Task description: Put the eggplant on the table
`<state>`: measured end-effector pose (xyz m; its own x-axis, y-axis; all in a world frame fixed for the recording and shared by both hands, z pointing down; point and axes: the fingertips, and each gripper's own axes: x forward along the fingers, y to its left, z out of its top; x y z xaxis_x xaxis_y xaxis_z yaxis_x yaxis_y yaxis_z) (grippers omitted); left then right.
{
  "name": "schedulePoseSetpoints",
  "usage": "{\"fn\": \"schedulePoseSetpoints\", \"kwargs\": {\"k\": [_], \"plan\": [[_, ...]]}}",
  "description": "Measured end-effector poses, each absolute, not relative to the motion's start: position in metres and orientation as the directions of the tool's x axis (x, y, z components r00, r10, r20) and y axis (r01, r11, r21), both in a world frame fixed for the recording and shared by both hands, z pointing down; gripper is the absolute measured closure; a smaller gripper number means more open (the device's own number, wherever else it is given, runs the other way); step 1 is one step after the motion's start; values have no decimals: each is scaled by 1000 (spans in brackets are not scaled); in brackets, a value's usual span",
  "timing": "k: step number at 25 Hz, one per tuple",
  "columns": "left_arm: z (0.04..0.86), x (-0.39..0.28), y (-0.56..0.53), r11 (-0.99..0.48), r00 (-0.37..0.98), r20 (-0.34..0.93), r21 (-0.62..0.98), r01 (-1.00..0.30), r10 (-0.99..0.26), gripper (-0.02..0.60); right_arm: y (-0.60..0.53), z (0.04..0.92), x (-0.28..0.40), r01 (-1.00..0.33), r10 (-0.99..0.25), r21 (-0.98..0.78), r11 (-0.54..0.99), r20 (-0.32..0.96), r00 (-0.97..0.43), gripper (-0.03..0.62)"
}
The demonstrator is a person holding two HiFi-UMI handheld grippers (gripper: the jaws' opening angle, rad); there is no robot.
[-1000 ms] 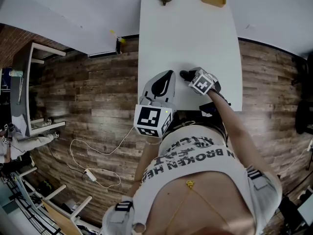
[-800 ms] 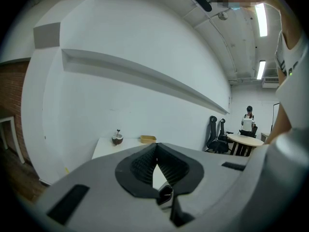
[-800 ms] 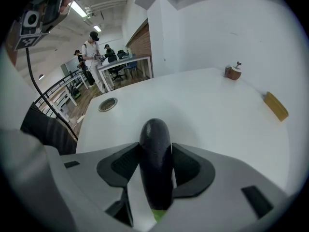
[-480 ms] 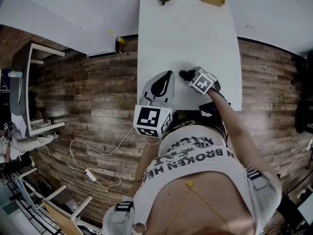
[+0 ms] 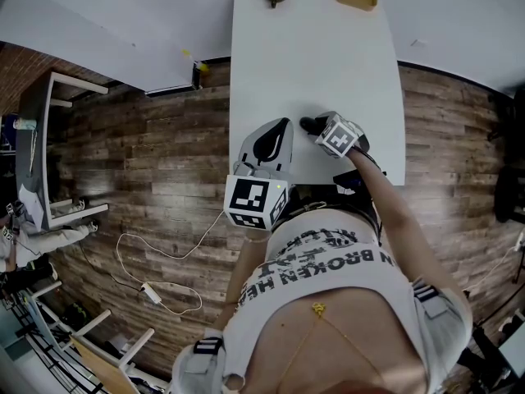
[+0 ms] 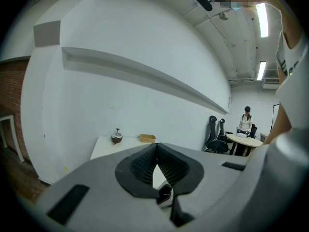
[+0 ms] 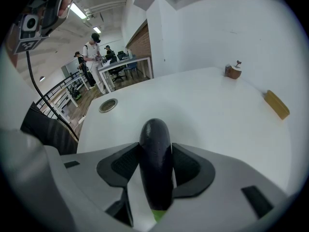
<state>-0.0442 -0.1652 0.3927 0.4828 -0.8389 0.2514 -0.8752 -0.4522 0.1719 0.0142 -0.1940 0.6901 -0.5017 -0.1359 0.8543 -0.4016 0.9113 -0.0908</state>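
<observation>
Right tongs (image 7: 155,151) clamped on dark eggplant (image 7: 155,170) (over the white table (image 7: 212,105)), left tongs (image 6: 156,154) closed, empty

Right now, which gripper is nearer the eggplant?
Right. The right gripper grips the eggplant between its jaws; the left gripper is beside it, shut, empty, not touching.

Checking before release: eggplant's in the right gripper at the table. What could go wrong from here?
1. The eggplant is round and smooth; when the right gripper opens it may roll on the table.
2. No view shows whether it touches the table yet; releasing high would drop it.
3. In the head view it is nearer the table's near edge, so a roll could carry it off.
</observation>
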Motion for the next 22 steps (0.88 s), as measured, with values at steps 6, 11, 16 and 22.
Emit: {"fn": "schedulePoseSetpoints", "kwargs": {"k": [6,11,16,22], "plan": [[394,-42,-166,-456,487,251,174,-873,-836,575,-195,691,15,-403,-140,-89,911,852,-504,385],[394,-41,-167,-457,488,252,175,-872,-836,575,-195,690,14,-380,-132,-83,921,852,-506,385],[394,-40,-167,-458,489,251,176,-871,-835,575,-194,690,15,-381,-126,-90,920,854,-505,384],[395,-38,-168,-461,492,254,176,-870,-832,575,-195,687,17,-385,-112,-118,915,844,-524,370]]}}
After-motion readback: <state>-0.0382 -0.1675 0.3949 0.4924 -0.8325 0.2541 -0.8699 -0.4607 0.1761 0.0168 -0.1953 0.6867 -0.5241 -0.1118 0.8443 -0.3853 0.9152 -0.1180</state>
